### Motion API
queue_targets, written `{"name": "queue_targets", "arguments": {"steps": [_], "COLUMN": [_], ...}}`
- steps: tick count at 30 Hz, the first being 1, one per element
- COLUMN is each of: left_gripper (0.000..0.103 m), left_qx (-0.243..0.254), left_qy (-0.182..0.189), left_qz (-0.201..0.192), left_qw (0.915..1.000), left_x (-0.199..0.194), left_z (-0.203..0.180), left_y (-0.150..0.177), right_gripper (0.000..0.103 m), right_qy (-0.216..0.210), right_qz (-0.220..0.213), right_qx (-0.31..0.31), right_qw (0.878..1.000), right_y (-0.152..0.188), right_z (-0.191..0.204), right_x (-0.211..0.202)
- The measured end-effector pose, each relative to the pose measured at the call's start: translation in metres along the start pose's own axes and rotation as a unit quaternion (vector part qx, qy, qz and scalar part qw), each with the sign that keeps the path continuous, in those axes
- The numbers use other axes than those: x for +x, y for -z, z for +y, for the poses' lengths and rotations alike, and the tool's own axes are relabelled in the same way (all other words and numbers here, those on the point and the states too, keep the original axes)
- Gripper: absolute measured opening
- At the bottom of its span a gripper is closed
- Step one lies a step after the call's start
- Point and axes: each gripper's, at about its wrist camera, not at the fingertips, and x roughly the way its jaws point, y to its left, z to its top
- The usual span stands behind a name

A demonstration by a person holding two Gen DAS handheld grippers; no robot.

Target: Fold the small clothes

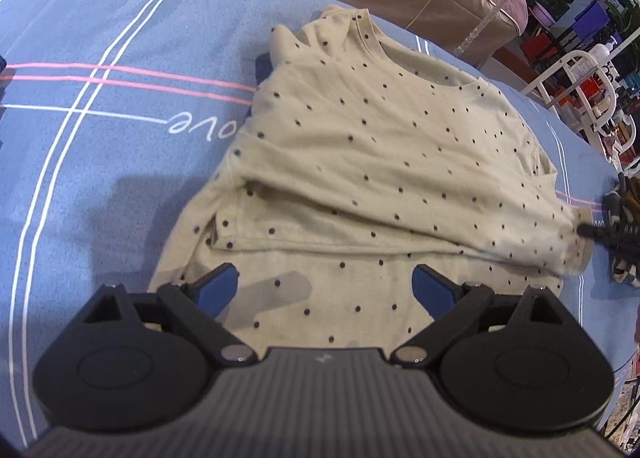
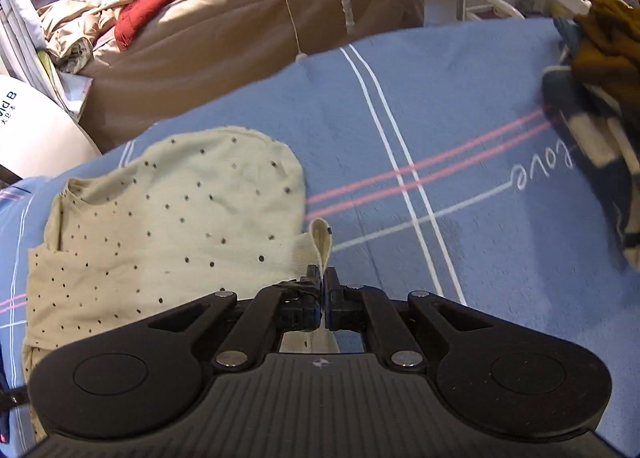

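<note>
A small beige shirt with dark dots (image 1: 380, 162) lies partly folded on the blue striped bedsheet (image 1: 100, 138). My left gripper (image 1: 325, 282) hovers open over the shirt's near hem, its blue pads spread wide with nothing between them. In the right wrist view the same beige shirt (image 2: 168, 226) spreads to the left. My right gripper (image 2: 323, 278) is shut on the shirt's cuff edge, and a loop of beige fabric sticks up between its fingers. That right gripper (image 1: 596, 232) shows at the far right of the left wrist view, pinching the shirt's corner.
A pile of dark, mustard and striped clothes (image 2: 600, 118) sits on the bedsheet (image 2: 460, 138) at the right. Beyond the bed stands a brown covered sofa (image 2: 248, 30) with red and cream garments. A white metal rack (image 1: 580, 74) stands at the far right.
</note>
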Motion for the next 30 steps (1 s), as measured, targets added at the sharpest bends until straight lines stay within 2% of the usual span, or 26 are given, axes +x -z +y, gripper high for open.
{"name": "queue_targets", "arguments": {"steps": [4,8,12,14,16,20,22,24,25,27,28,30], "left_gripper": [0.095,0.097,0.097,0.090,0.077,0.069,0.044,0.026,0.020,0.016,0.010,0.004], "left_qx": [-0.009,-0.046,-0.074,-0.112,-0.148,-0.182,-0.195,-0.190,-0.182,-0.174,-0.173,-0.168], "left_qy": [-0.011,-0.024,0.007,0.048,0.073,0.065,0.080,0.085,0.081,0.081,0.079,0.045], "left_qz": [-0.026,-0.055,-0.075,-0.064,-0.047,-0.015,-0.006,-0.002,0.002,0.005,0.006,-0.006], "left_qw": [0.9996,0.9971,0.9944,0.9905,0.9852,0.9810,0.9774,0.9782,0.9798,0.9815,0.9818,0.9848], "left_x": [-0.003,-0.003,0.011,0.025,0.038,0.062,0.069,0.073,0.075,0.080,0.082,0.077], "left_z": [0.006,0.024,0.042,0.052,0.058,0.065,0.068,0.065,0.062,0.059,0.058,0.059], "left_y": [-0.022,-0.065,-0.111,-0.132,-0.149,-0.171,-0.175,-0.176,-0.175,-0.175,-0.174,-0.174], "right_gripper": [0.003,0.003,0.003,0.003,0.003,0.003,0.003,0.003,0.003,0.003,0.003,0.003], "right_qy": [0.008,-0.004,-0.003,-0.002,-0.001,-0.001,-0.001,0.000,0.001,0.003,0.003,0.003], "right_qz": [0.009,0.006,0.005,0.008,0.010,0.015,0.015,0.017,0.020,0.021,0.021,0.021], "right_qx": [-0.003,-0.021,-0.029,-0.020,-0.015,-0.006,-0.003,-0.001,0.001,0.005,0.007,0.006], "right_qw": [1.000,1.000,1.000,1.000,1.000,1.000,1.000,1.000,1.000,1.000,1.000,1.000], "right_y": [0.005,0.005,0.004,0.004,0.006,0.006,0.006,0.007,0.007,0.008,0.008,0.007], "right_z": [0.003,0.011,0.017,0.016,0.014,0.011,0.011,0.011,0.010,0.010,0.010,0.010], "right_x": [0.005,0.005,0.006,0.006,0.007,0.008,0.008,0.009,0.010,0.011,0.011,0.011]}}
